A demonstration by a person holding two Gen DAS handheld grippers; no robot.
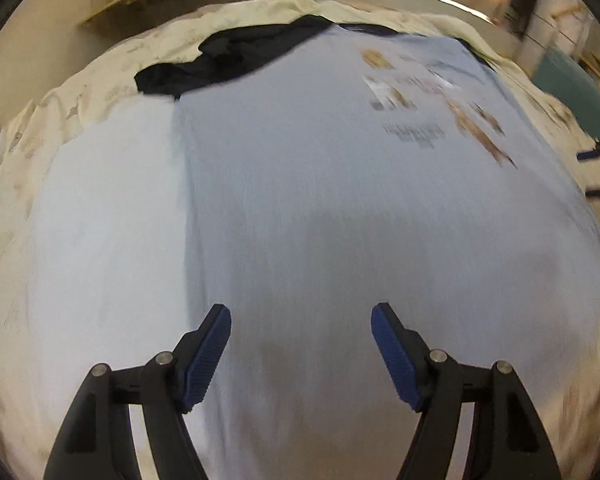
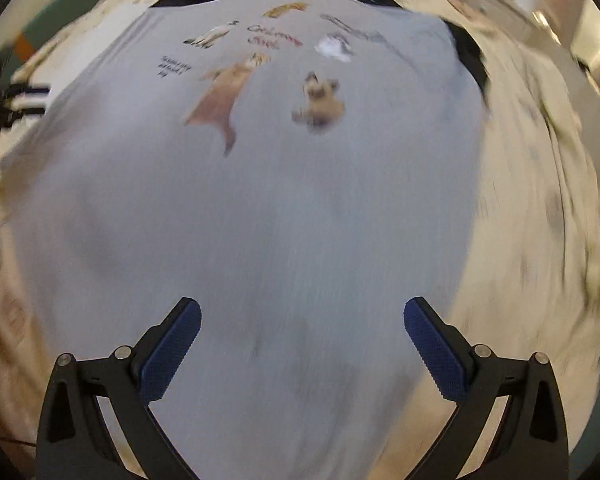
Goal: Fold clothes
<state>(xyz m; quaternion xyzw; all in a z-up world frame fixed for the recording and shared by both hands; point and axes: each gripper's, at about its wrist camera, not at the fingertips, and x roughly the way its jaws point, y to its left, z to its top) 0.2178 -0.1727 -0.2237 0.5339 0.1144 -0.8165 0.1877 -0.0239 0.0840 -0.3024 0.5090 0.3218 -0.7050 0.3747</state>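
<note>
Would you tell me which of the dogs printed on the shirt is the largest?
The long tan dog stretched diagonally left of centre on the light blue T-shirt; the fluffy dog to its right and the small ones above are clearly shorter.

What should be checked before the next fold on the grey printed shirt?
1. Left gripper free of cloth: ok, open, nothing between the pads.
2. Right gripper free of cloth: ok, open and empty.
3. Grey shirt spread flat, print side up: ok.
4. One side already folded in: ok, a straight fold edge shows in the left wrist view.
5. Dark sleeve tucked in: not ok, it lies bunched beyond the shirt body.
6. Hem position: cannot tell, hidden under the grippers.
</note>
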